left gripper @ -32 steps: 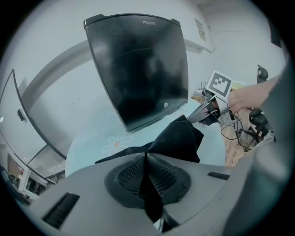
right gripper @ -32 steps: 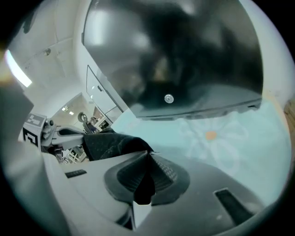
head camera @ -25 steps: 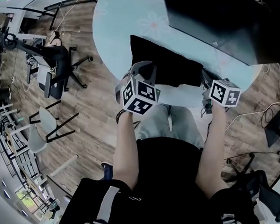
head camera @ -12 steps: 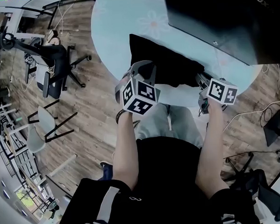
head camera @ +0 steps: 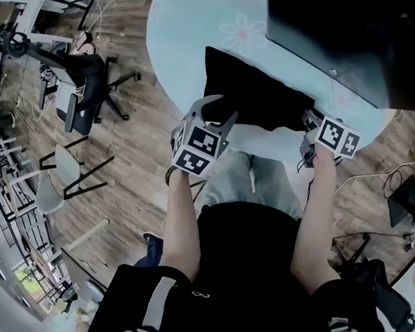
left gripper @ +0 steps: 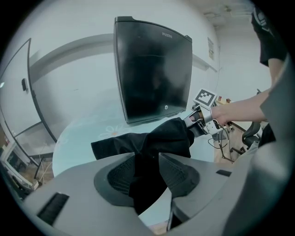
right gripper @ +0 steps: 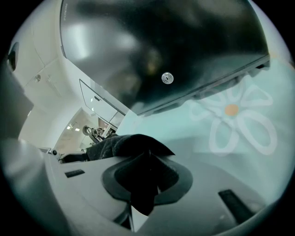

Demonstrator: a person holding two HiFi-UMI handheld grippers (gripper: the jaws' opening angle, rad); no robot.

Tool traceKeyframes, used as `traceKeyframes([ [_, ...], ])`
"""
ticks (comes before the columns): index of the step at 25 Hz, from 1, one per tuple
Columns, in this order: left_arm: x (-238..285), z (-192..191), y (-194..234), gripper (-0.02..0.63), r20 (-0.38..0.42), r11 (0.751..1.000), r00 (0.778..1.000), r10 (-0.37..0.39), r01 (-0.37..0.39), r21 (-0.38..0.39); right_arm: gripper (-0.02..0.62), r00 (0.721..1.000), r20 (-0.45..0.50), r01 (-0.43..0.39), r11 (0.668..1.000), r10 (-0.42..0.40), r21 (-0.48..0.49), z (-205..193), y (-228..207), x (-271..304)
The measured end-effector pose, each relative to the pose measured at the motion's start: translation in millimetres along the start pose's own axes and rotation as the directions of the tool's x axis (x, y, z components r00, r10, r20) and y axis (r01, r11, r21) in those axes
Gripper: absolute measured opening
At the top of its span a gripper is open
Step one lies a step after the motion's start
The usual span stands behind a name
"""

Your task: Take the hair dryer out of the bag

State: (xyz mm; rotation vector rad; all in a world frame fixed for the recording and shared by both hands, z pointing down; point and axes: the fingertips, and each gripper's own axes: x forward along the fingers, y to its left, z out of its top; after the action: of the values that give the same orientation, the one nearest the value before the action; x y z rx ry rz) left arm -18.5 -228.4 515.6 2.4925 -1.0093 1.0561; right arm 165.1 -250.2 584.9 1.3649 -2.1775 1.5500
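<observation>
As left hand-held gripper (left gripper: 147, 156) opens round limp bag (left gripper: 170, 136), right hand-held gripper (right gripper: 148, 156) squeezes it.

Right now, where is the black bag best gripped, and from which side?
Probably the near edge of the bag, approached from the near rim of the table: the fabric lies limp and bunched there, and the monitor stands close behind it.
</observation>
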Motion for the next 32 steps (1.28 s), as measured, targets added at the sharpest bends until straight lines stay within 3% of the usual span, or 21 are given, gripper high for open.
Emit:
traceKeyframes([
  [6, -17, -39, 25, 0.179, -0.056, 0.993, 0.997, 0.060, -0.065, -0.102, 0.049, 1.000, -0.005, 0.021, 1.000, -0.021, -0.009, 3, -1, 1],
  [13, -8, -110, 39, 0.179, -0.226, 0.957, 0.968, 0.111, -0.165, -0.238, 0.044, 0.999, -0.019, 0.039, 0.999, -0.039, -0.020, 3, -2, -2],
  [17, 5, -119, 38, 0.179, -0.244, 0.926, 0.966, 0.091, -0.172, -0.336, 0.043, 0.998, -0.021, 0.051, 0.998, -0.052, -0.035, 6, -2, -1],
  [28, 26, -128, 36, 0.178, -0.257, 0.890, 0.961, 0.100, -0.202, -0.409, 0.043, 0.996, -0.044, 0.071, 0.995, -0.075, -0.076, 7, -2, -3],
  [30, 29, -126, 37, 0.144, -0.242, 0.889, 0.965, 0.105, -0.201, -0.412, 0.044, 0.996, -0.043, 0.072, 0.994, -0.076, -0.077, 7, -2, -1],
  [31, 30, -126, 37, 0.056, -0.239, 0.890, 0.965, 0.110, -0.203, -0.409, 0.043, 0.996, -0.043, 0.074, 0.994, -0.078, -0.079, 6, -2, 0],
  [32, 32, -125, 37, 0.038, -0.240, 0.891, 0.964, 0.116, -0.208, -0.405, 0.043, 0.996, -0.045, 0.076, 0.994, -0.080, -0.084, 6, -1, 1],
])
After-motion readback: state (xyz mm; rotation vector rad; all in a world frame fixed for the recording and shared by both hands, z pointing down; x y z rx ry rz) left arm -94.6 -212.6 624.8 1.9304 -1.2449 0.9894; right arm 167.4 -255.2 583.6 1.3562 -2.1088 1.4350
